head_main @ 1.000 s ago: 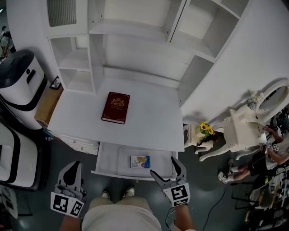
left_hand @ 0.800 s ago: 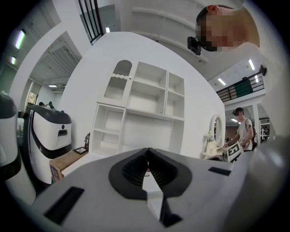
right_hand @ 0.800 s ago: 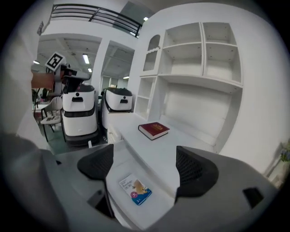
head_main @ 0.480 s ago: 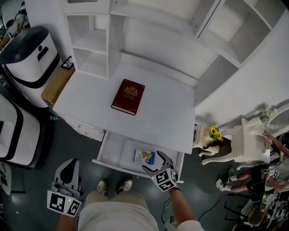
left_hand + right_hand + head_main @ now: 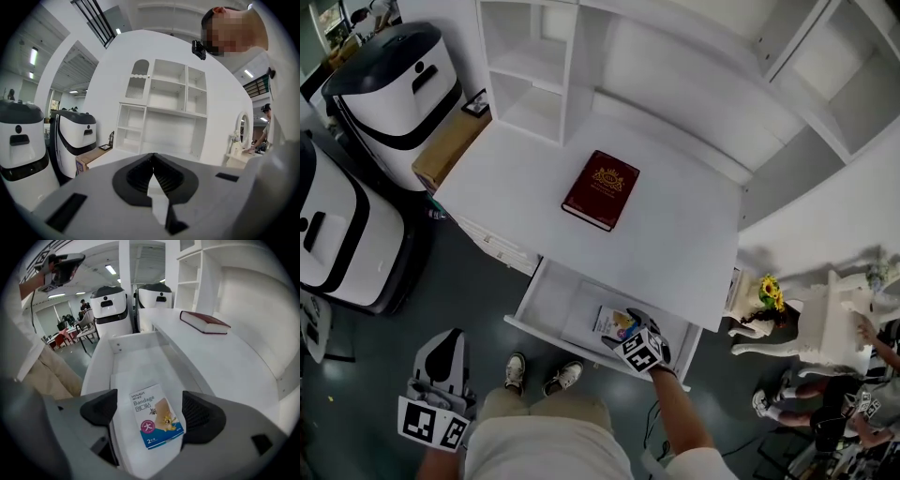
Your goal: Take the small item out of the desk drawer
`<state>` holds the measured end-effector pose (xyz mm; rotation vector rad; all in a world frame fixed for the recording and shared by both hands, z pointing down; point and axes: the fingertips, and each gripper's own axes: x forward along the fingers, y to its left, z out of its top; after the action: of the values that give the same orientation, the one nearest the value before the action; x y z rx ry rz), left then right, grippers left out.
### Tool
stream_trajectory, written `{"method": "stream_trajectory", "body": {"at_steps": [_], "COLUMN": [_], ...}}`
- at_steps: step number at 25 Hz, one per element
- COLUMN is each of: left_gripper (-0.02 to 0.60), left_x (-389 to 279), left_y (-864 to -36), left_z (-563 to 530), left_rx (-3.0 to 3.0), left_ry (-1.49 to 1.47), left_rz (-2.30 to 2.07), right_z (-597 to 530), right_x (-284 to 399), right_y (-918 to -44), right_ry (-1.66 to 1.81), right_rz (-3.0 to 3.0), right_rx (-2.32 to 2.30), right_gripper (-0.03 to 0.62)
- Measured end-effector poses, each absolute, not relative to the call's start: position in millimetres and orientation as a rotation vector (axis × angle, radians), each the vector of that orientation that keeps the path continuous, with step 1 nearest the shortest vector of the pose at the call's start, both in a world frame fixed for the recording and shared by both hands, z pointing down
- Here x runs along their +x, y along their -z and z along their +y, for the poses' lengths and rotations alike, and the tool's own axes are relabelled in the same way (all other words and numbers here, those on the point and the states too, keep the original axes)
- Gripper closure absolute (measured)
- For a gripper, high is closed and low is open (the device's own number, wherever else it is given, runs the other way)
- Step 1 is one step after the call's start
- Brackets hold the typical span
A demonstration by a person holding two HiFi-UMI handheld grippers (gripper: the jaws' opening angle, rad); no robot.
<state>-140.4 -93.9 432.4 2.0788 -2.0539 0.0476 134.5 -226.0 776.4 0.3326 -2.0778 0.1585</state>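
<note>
A small bandage box with blue and white print lies flat on white paper in the open desk drawer. In the head view the box shows partly, just left of my right gripper. My right gripper is open, its jaws spread to either side of the box and just above it. My left gripper hangs low at the left, away from the desk. In the left gripper view the jaws are pressed together, shut on nothing.
A dark red book lies on the white desk top beneath open shelves. Two white and black machines and a cardboard box stand left of the desk. A small white table with flowers is at the right.
My right gripper has moved forward from in front of the drawer into it, and its open jaws now flank the bandage box. The head view has shifted; the left gripper stays low.
</note>
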Motion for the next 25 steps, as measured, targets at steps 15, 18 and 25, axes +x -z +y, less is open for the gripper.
{"method": "stream_trajectory", "body": {"at_steps": [15, 18, 25], "left_gripper": [0.566, 0.566, 0.565], "left_x": [-147.3, -154.1, -171.5], "left_y": [-454.3, -456.8, -476.0], "left_z": [-84.9, -91.5, -113.1], "left_rx": [2.013, 2.031, 2.081], "left_ry": [-0.108, -0.110, -0.123], "left_rz": [-2.025, -1.989, -1.878], "right_z": [-228.7, -227.2, -226.9], "right_x": [143.9, 144.9, 144.8], "right_y": [-848.0, -855.0, -873.1], "right_ry": [-0.045, -0.063, -0.054], "right_rz": [-1.857, -1.822, -1.739], "right_rx": [0.129, 0.121, 0.069], "right_gripper": [0.151, 0.151, 0.147]}}
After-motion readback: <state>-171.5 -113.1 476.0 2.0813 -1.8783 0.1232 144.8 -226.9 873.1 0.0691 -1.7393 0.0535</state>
